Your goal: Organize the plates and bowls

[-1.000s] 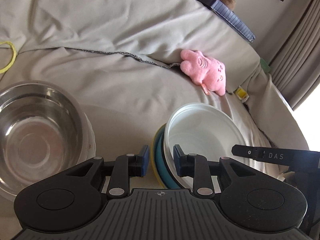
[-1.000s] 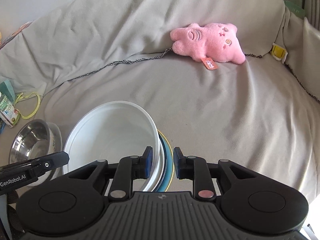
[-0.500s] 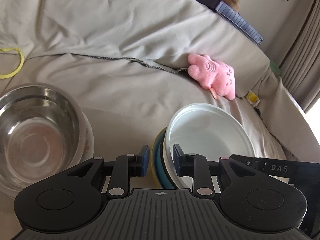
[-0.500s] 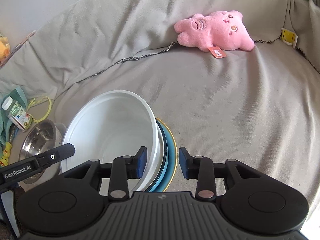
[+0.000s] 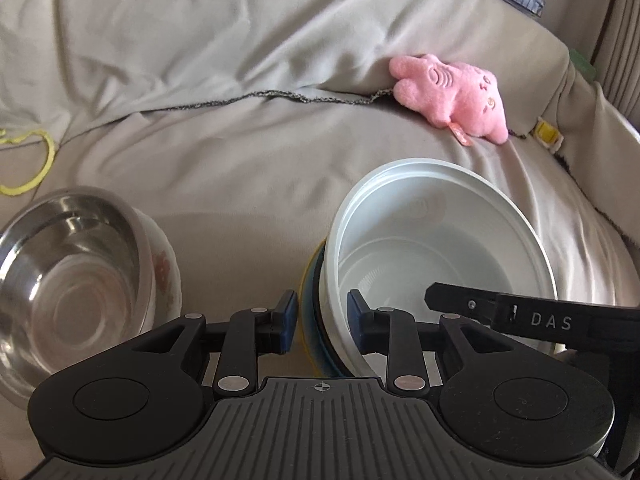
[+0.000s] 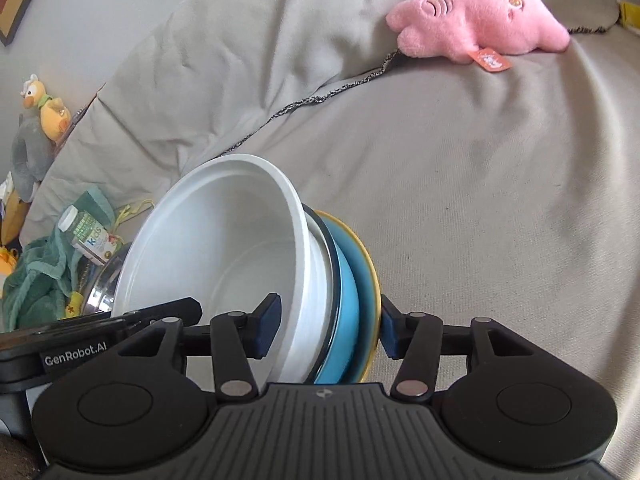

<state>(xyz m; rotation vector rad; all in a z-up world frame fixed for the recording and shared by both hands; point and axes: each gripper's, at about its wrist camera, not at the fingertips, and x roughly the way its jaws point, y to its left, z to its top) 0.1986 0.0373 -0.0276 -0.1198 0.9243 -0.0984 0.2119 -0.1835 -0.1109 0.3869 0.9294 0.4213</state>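
Observation:
A stack of dishes rests on the grey sofa cover: a white bowl [image 5: 436,248] on top, then a dark-rimmed dish, a blue plate [image 6: 348,300] and a yellow-rimmed plate under it. My left gripper [image 5: 322,322] is shut on the stack's left edge, one finger inside the white bowl. My right gripper [image 6: 328,326] straddles the stack's right edge with its jaws spread wide, apart from the dishes. A steel bowl [image 5: 68,276] nested in a flowered bowl sits left of the stack.
A pink plush toy [image 5: 452,96] lies at the sofa back; it also shows in the right wrist view [image 6: 476,16]. A green towel [image 6: 40,276], a small bottle [image 6: 86,236] and other toys lie at the far left. A yellow cord [image 5: 36,160] lies on the cover.
My right gripper's jaws have spread from a narrow grip on the stack's rim to wide open. The stack has tilted and both views have shifted. The left gripper keeps its hold.

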